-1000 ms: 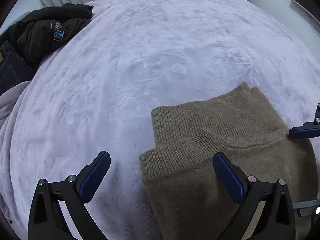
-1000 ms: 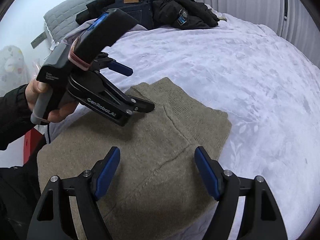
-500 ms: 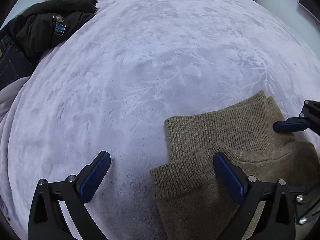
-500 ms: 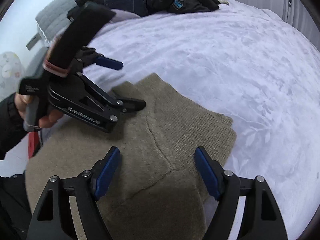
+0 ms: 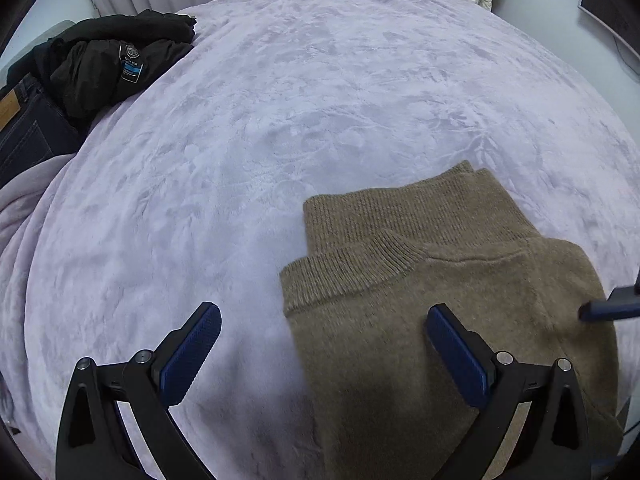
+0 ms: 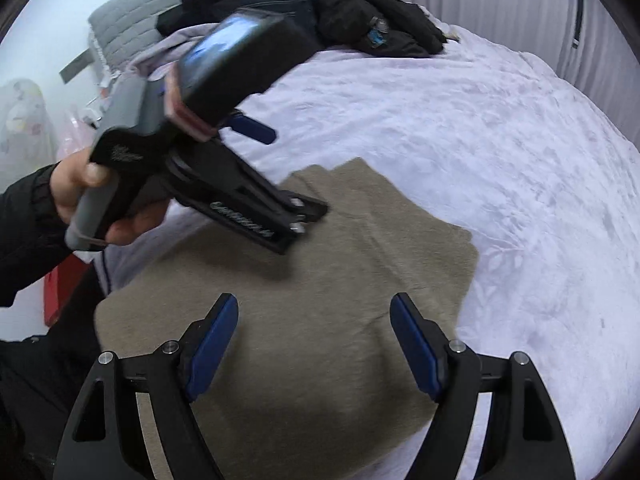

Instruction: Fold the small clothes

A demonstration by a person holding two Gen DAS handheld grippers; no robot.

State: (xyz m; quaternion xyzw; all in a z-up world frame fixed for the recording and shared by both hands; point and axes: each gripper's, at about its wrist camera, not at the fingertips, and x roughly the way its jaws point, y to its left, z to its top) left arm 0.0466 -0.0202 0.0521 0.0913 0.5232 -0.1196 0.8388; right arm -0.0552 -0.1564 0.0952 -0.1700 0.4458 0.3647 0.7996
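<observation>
Knitted brown sweater [image 5: 440, 300] – folded flat on bed [image 5: 300, 100], under both tools | left tool [image 5: 320, 344] wide open, empty | right tool [image 6: 314, 344] wide open, empty – hovering, probably checking the fold

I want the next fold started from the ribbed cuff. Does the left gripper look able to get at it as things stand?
Probably yes. The ribbed cuff lies bare on top of the sweater, just ahead of the open left gripper, with nothing over it. The right gripper hovers apart, further along the sweater.

olive knit sweater [image 5: 460, 280] folded; flat on bed
</observation>
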